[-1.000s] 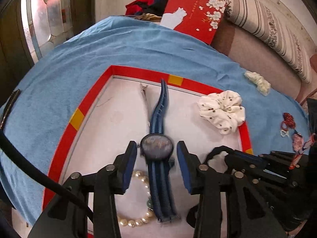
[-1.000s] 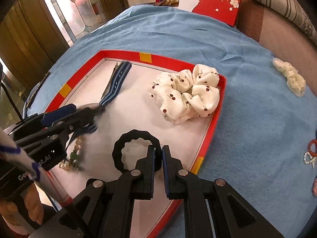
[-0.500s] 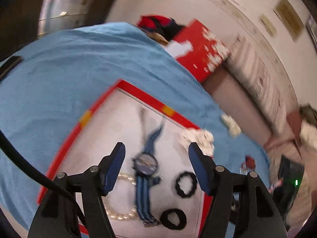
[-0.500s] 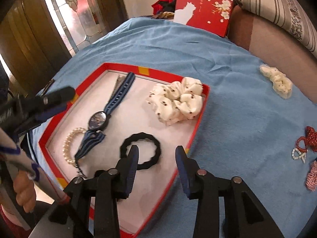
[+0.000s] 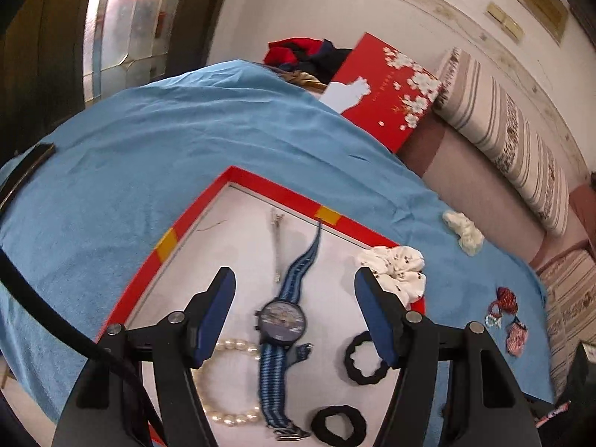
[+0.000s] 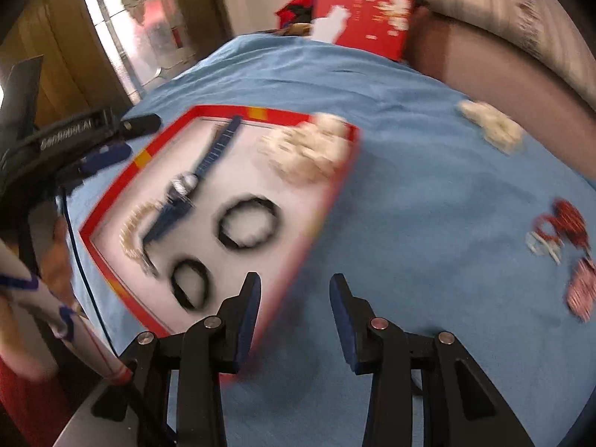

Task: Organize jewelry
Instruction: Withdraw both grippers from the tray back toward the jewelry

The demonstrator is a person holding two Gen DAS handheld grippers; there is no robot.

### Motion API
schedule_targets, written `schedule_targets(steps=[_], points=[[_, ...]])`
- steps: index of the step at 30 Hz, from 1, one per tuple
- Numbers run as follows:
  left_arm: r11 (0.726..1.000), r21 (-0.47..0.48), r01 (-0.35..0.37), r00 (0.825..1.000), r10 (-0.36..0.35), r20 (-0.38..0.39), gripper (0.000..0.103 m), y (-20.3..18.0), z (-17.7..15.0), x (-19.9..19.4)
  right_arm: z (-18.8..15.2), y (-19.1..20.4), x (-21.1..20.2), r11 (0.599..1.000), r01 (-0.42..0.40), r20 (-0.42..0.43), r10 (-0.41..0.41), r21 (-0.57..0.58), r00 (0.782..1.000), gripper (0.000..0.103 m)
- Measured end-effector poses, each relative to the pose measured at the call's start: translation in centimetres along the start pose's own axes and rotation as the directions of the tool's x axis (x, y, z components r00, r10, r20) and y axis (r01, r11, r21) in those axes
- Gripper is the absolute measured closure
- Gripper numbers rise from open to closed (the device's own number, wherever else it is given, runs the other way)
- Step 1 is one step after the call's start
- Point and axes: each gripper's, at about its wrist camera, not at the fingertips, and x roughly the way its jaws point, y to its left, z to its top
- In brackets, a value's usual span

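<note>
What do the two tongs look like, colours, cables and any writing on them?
Both tongs, left and right, are black angular frames with silver rivets and dark blue pads on the fingers. A black cable trails from the left one, whose body carries blurred white lettering in the right wrist view.

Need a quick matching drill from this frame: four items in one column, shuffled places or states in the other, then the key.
Items
1. watch
2. pearl bracelet
3. cream scrunchie
4. left gripper

Places or states
A. on the blue cloth, outside the tray
B. open, nothing between its pads
C. lying in the red-rimmed tray, blue striped strap stretched out
D. in the tray, beside the watch and touching its strap

Pairs: 1-C, 2-D, 3-A, 4-B
</note>
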Motion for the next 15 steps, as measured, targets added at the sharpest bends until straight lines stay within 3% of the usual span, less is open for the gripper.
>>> schedule_targets(steps=[5,9,15], points=[[0.998,0.059,0.008,1.0,-0.008,-0.011,0.038,-2.7,-0.8,0.4,-4.2,-7.8,-2.9,0.985,0.122,-0.021,-0.121,0.122,0.992,0.062],[0.99,0.139,0.011,1.0,-0.009,-0.011,0.038,-6.1,-2.1,0.6,-7.1,-14.5,-4.7,0.943,0.192,-0.052,-0.185,0.273,0.981,0.062],[0.973,0.194,0.122,0.988,-0.102,-0.114,0.038,-11.8,-4.8,1.5,-10.1,-21.9,-7.6,0.876,0.245,-0.045,-0.25,0.416,0.967,0.062]])
